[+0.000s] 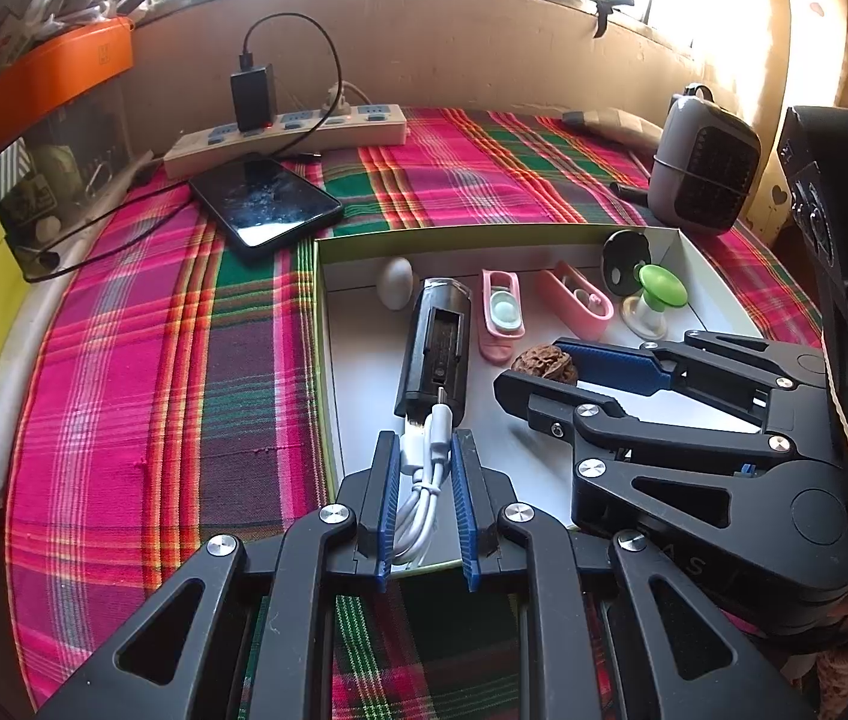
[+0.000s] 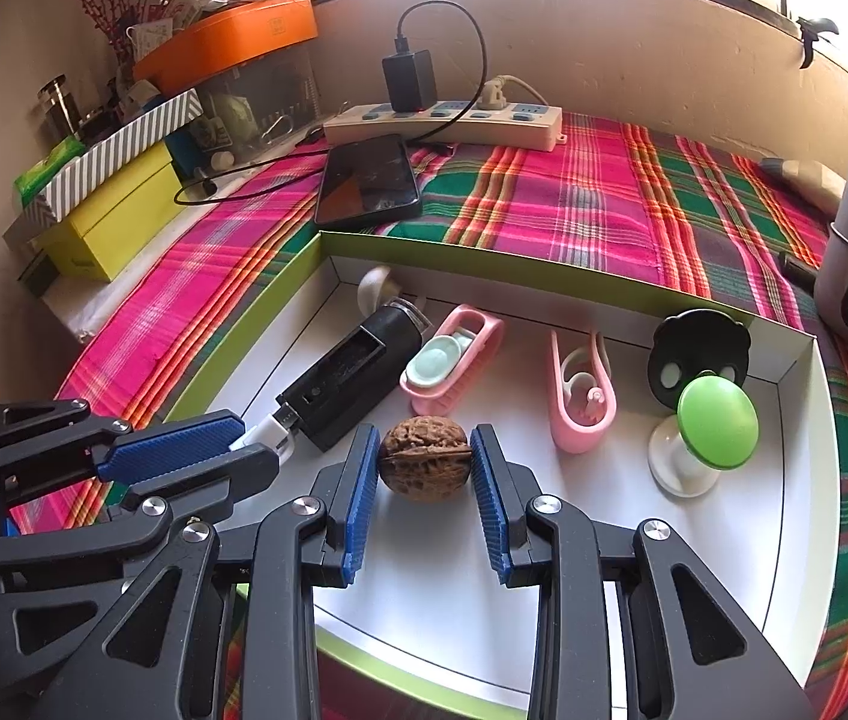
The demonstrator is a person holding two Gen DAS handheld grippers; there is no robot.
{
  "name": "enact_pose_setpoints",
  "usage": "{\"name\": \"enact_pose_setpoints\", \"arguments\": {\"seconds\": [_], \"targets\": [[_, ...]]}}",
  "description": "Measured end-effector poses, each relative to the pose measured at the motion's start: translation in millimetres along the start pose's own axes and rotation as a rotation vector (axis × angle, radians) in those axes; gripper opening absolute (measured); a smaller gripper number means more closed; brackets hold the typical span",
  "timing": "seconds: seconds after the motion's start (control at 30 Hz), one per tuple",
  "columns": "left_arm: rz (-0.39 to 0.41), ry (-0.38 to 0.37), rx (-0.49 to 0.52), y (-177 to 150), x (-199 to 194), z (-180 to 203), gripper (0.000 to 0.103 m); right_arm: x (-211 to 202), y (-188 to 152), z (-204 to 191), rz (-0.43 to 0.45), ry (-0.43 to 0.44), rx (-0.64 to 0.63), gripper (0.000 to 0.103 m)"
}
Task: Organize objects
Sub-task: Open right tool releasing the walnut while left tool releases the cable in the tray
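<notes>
The left gripper (image 1: pixel 422 468) pinches a bundled white USB cable (image 1: pixel 424 474) between its blue pads, at the near left corner of a shallow white tray with a green rim (image 2: pixel 279 300). The cable's plug end touches the near end of a black cylindrical device (image 1: pixel 436 348) lying in the tray. The right gripper (image 2: pixel 424 462) is pressed onto a walnut (image 2: pixel 422 457), which rests on the tray floor near the middle. Farther back in the tray lie two pink cases (image 2: pixel 454 360), a white egg-shaped thing (image 1: pixel 396 282) in the far left corner, and at the right a green-capped suction holder (image 2: pixel 712 426) before a black round piece (image 2: pixel 700 348). The tray sits on a plaid cloth (image 2: pixel 604 192) covering the worktop; beyond it lie a phone (image 2: pixel 369 180) and a power strip (image 2: pixel 442 120).
</notes>
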State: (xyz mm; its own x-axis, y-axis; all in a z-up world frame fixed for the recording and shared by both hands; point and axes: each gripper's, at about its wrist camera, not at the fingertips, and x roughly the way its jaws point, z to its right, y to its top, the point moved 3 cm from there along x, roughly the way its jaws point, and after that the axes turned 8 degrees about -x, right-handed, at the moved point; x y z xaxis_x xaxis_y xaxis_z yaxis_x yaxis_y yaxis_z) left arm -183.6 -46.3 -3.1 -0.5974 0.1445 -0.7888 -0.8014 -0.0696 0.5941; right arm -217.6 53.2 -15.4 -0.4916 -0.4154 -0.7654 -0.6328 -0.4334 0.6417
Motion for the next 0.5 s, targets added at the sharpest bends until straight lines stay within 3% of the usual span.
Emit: {"name": "enact_pose_setpoints", "arguments": {"seconds": [0.2,0.37,0.5], "targets": [[0.0,0.001,0.0,-0.2,-0.3,0.2,0.016,-0.7,-1.0,0.6,0.0,0.002,0.002,0.033],[-0.001,0.001,0.0,-0.2,-0.4,0.4,0.016,-1.6,-1.9,3.6,0.0,-0.013,0.018,0.042],[0.0,-0.001,-0.002,-1.4,-1.0,0.0,0.017,-3.6,-2.3,4.8,0.007,-0.007,0.031,0.043]]}}
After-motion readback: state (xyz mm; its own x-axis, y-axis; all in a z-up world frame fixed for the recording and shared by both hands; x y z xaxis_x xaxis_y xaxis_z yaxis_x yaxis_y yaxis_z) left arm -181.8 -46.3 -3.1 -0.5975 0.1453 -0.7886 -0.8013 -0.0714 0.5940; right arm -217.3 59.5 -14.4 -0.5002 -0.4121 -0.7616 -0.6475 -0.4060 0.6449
